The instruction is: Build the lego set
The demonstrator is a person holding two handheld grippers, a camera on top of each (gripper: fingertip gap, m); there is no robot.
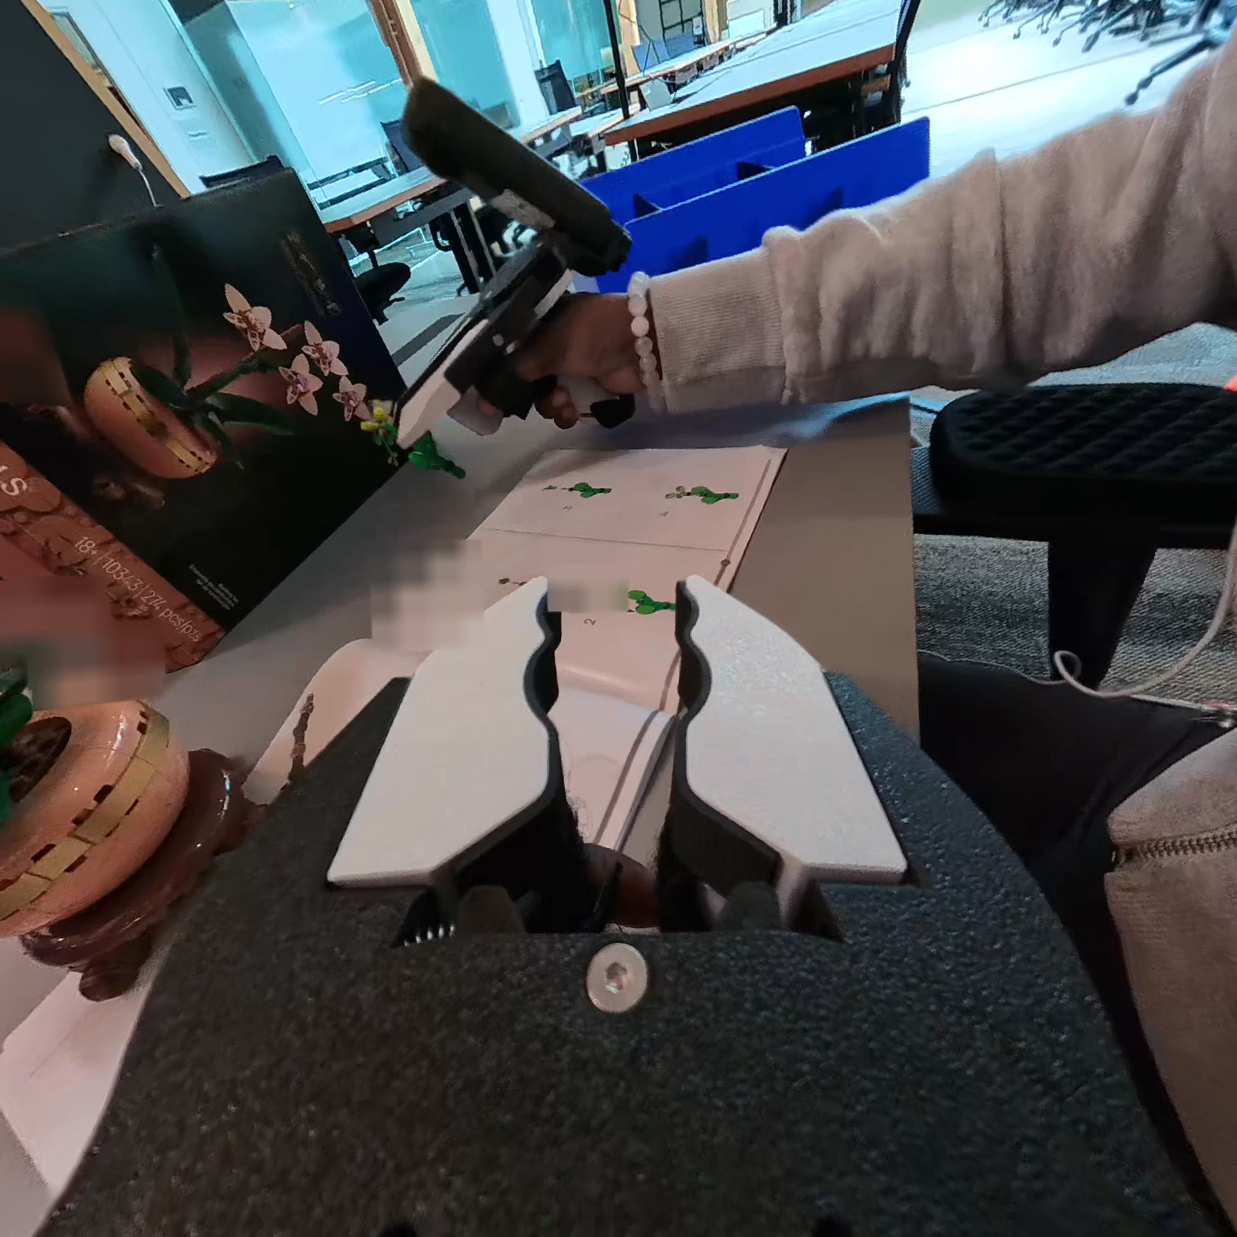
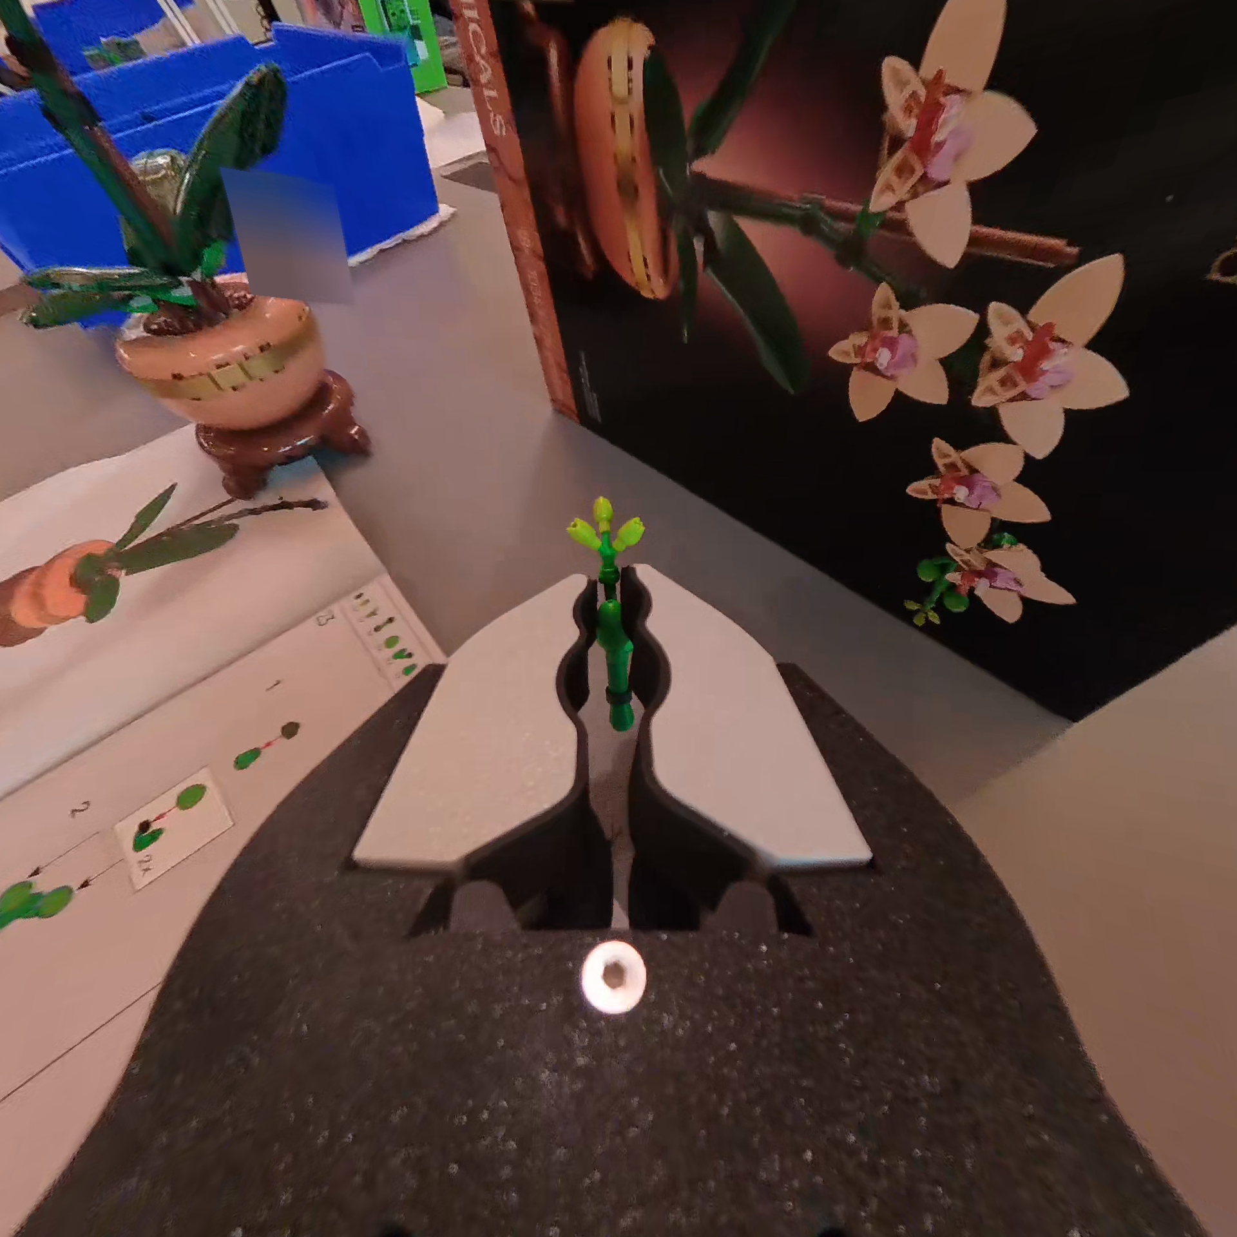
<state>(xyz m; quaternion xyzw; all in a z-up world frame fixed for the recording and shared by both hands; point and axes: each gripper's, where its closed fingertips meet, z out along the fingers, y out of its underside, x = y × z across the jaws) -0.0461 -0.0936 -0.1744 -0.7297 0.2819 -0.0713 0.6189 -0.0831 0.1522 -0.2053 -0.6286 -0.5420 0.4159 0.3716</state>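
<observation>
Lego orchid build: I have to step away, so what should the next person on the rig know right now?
Right tongs: shut on the green stem with yellow-green buds, held near the box.
Left tongs: open, holding nothing, above the instruction booklet.
Flower pot with leaves stands built on its brown base, at the booklet's edge.
Done: pot, leaves, this bud stem.
Left: likely fitting the bud stem to the plant; no flowers are on the plant where visible.

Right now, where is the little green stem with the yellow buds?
The green stem is pinched between the fingers of the right gripper, just in front of the dark orchid box. In the left wrist view it shows at that gripper's tip beside the box.
</observation>
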